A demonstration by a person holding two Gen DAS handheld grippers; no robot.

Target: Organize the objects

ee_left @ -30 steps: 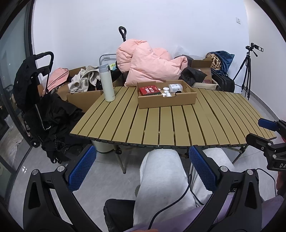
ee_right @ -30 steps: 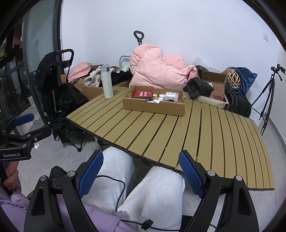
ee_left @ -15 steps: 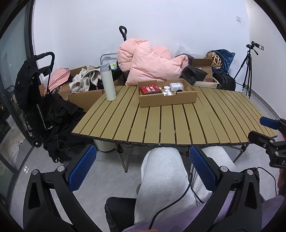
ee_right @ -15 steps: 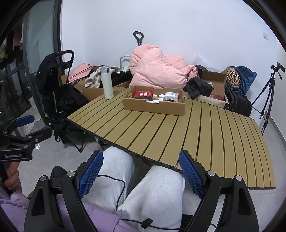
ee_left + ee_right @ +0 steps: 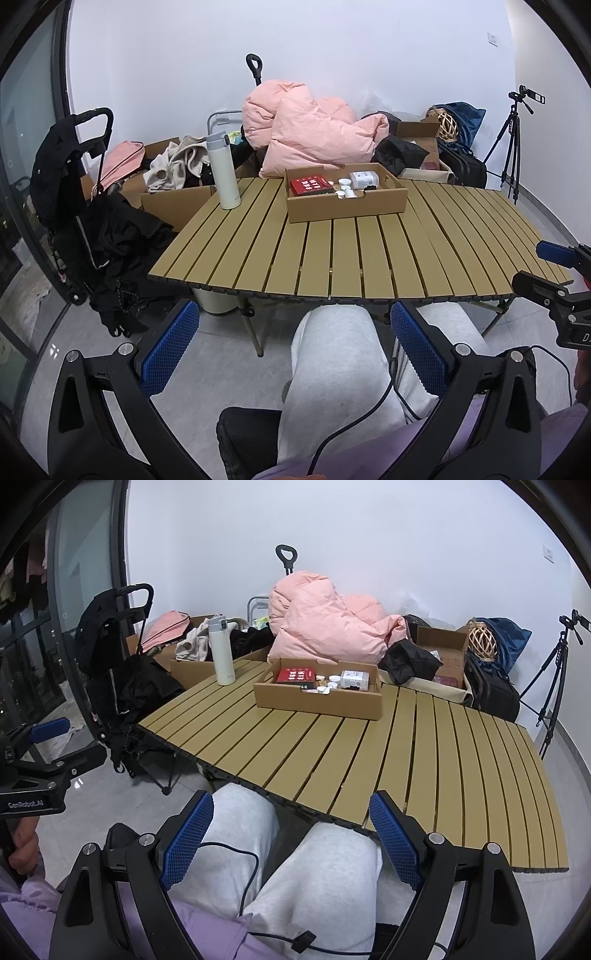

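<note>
A shallow cardboard box (image 5: 347, 206) (image 5: 317, 701) stands at the far middle of the slatted wooden table (image 5: 369, 254) (image 5: 369, 753). It holds a red box (image 5: 309, 184) (image 5: 295, 675), a white packet (image 5: 364, 178) (image 5: 354, 679) and several small white pots (image 5: 343, 188). A white flask (image 5: 223, 166) (image 5: 221, 650) stands upright at the table's far left. My left gripper (image 5: 294, 354) is open and empty above the person's lap, short of the table's near edge. My right gripper (image 5: 291, 843) is open and empty, also over the lap.
Behind the table lie a pink duvet (image 5: 310, 133), cardboard boxes with clothes (image 5: 173, 199), a black bag (image 5: 402, 155) and a woven ball (image 5: 447, 123). A black stroller (image 5: 77, 206) stands left. A tripod (image 5: 511, 147) stands right.
Both grippers have shifted only slightly; the table sits a little farther off in the left wrist view. Both stay open and empty.
</note>
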